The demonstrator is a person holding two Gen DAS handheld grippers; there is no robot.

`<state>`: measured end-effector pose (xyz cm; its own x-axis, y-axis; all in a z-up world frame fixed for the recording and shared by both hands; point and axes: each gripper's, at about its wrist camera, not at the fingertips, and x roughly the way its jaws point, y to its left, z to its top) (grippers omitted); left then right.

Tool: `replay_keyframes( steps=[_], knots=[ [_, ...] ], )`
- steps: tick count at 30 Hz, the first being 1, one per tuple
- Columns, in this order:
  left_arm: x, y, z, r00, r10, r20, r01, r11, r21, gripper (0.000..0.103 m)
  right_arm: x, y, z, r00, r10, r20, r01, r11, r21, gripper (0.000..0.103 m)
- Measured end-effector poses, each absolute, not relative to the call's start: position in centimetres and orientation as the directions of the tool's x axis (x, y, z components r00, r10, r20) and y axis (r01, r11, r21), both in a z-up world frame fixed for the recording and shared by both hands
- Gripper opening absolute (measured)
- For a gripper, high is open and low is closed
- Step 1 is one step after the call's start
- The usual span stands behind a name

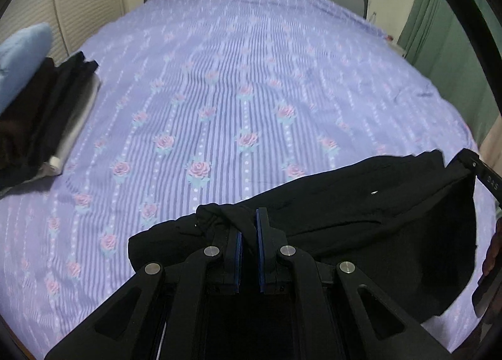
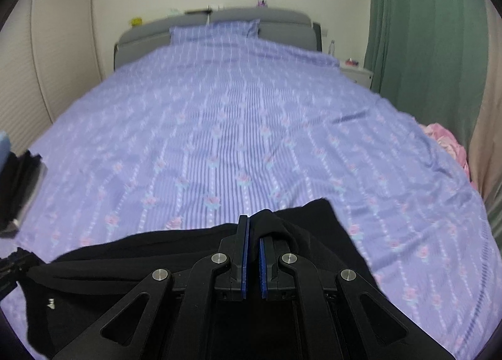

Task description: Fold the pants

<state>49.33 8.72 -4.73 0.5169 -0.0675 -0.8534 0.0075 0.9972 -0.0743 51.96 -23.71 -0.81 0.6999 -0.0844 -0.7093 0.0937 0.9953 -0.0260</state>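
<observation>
Black pants (image 1: 360, 218) hang stretched between my two grippers over the near edge of a bed with a purple rose-print cover (image 1: 235, 93). My left gripper (image 1: 249, 228) is shut on a bunched end of the pants. My right gripper (image 2: 254, 234) is shut on the other end of the pants (image 2: 125, 262), with cloth draped over its right finger. The right gripper's tip also shows at the right edge of the left wrist view (image 1: 483, 171).
A stack of folded clothes, black, white and light blue (image 1: 47, 115), lies on the bed's left side; it also shows in the right wrist view (image 2: 18, 184). A grey headboard (image 2: 219, 24), green curtain (image 2: 423, 30) and pink cloth (image 2: 448, 143) are around the bed.
</observation>
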Motion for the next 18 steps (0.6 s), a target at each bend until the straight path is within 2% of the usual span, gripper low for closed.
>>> replay_keyframes(
  steps=[6, 12, 13, 15, 16, 17, 18],
  knots=[
    [50.9, 8.4, -7.7, 0.47, -0.057, -0.881, 0.013, 0.998, -0.057, 0.011, 54.7, -24.1, -5.3, 0.64, -0.102, -0.762, 0.112, 0.993, -0.039, 0.005],
    [51.5, 7.8, -8.2, 0.456, -0.028, -0.89, 0.032, 0.999, -0.015, 0.013, 56.5, -24.5, -7.8, 0.588, -0.063, -0.807, 0.114, 0.993, 0.005, 0.008],
    [51.6, 7.7, -7.9, 0.454, -0.025, -0.891, 0.036, 0.999, -0.01, 0.017, 56.4, -24.5, -7.8, 0.582, -0.057, -0.811, 0.113, 0.994, 0.012, 0.01],
    [51.2, 7.7, -7.2, 0.446, -0.043, -0.894, 0.041, 0.999, -0.028, 0.028, 55.9, -24.3, -7.6, 0.575, -0.046, -0.817, 0.1, 0.995, 0.014, 0.026],
    [50.7, 7.9, -6.5, 0.446, -0.076, -0.892, 0.051, 0.997, -0.059, 0.04, 55.5, -24.2, -7.4, 0.579, -0.029, -0.815, 0.082, 0.996, 0.023, 0.039],
    [50.3, 8.0, -6.0, 0.451, -0.104, -0.886, 0.059, 0.994, -0.087, 0.056, 55.0, -24.0, -6.9, 0.588, -0.015, -0.809, 0.063, 0.998, 0.028, 0.046],
    [49.9, 8.1, -5.5, 0.453, -0.136, -0.881, 0.068, 0.991, -0.118, 0.064, 54.3, -23.8, -6.4, 0.602, -0.004, -0.799, 0.043, 0.999, 0.028, 0.047]
  ],
)
